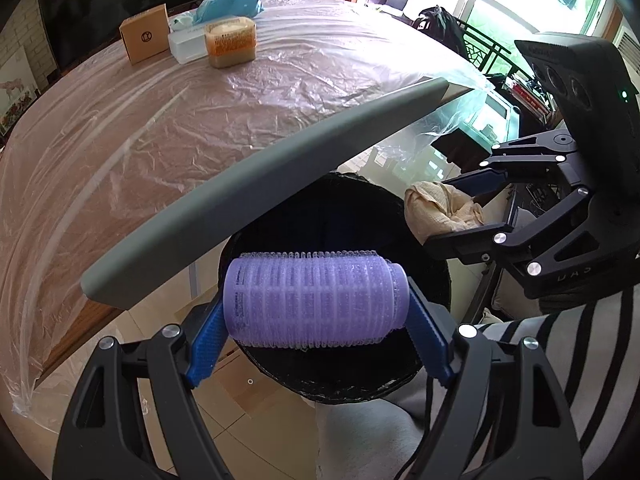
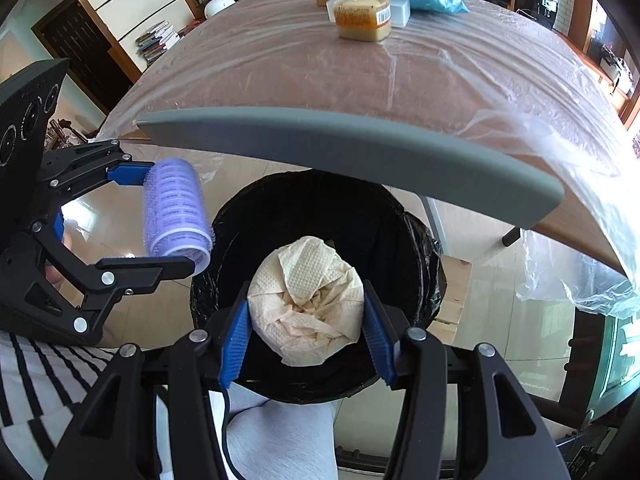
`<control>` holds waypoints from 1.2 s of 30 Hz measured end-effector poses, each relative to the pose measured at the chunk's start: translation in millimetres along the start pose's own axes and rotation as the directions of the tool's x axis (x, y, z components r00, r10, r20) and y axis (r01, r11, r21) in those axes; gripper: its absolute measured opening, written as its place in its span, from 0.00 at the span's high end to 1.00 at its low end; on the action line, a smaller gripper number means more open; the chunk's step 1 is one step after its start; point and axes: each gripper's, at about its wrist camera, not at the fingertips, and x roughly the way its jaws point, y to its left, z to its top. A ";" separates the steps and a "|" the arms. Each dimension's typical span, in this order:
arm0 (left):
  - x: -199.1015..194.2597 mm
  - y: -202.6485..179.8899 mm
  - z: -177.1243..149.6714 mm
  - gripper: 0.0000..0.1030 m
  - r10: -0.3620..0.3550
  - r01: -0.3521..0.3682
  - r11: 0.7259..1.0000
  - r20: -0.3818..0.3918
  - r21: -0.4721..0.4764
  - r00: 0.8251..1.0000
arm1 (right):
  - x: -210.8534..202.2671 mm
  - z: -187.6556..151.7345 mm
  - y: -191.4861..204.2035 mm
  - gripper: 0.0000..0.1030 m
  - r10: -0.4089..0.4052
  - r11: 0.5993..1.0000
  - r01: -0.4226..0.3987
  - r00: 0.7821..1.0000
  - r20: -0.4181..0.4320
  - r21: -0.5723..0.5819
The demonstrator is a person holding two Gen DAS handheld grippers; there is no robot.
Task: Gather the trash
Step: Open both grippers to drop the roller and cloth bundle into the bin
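Observation:
My left gripper [image 1: 316, 320] is shut on a purple hair roller [image 1: 316, 300], held by its ends above the rim of a black-lined trash bin [image 1: 340, 392]. My right gripper [image 2: 306, 328] is shut on a crumpled beige paper towel [image 2: 308, 300] directly over the bin's dark opening [image 2: 320, 216]. In the right wrist view the roller [image 2: 176, 216] and left gripper [image 2: 160, 220] hang at the bin's left side. In the left wrist view the towel [image 1: 440, 212] and right gripper [image 1: 456, 208] sit at the bin's right side.
The bin stands on the tiled floor below the grey table edge [image 2: 360, 152]. The table [image 1: 160, 128] is covered in clear plastic sheet. At its far end stand a cardboard box [image 1: 144, 38], a food tub [image 1: 231, 42], a white box [image 1: 188, 46] and a blue bag [image 1: 232, 6].

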 end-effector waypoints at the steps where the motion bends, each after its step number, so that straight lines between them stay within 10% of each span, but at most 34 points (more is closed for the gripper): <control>1: 1.8 0.3 -0.6 0.22 0.001 -0.001 1.000 -0.003 -0.002 1.000 | 2.3 0.4 -0.3 0.51 -0.001 1.000 0.001 1.000 -0.003 0.003; 36: 36.5 -2.3 9.4 0.22 0.054 -0.054 0.998 -0.033 0.018 0.998 | 32.3 15.4 -10.4 0.51 -0.031 0.998 0.031 0.999 -0.009 0.056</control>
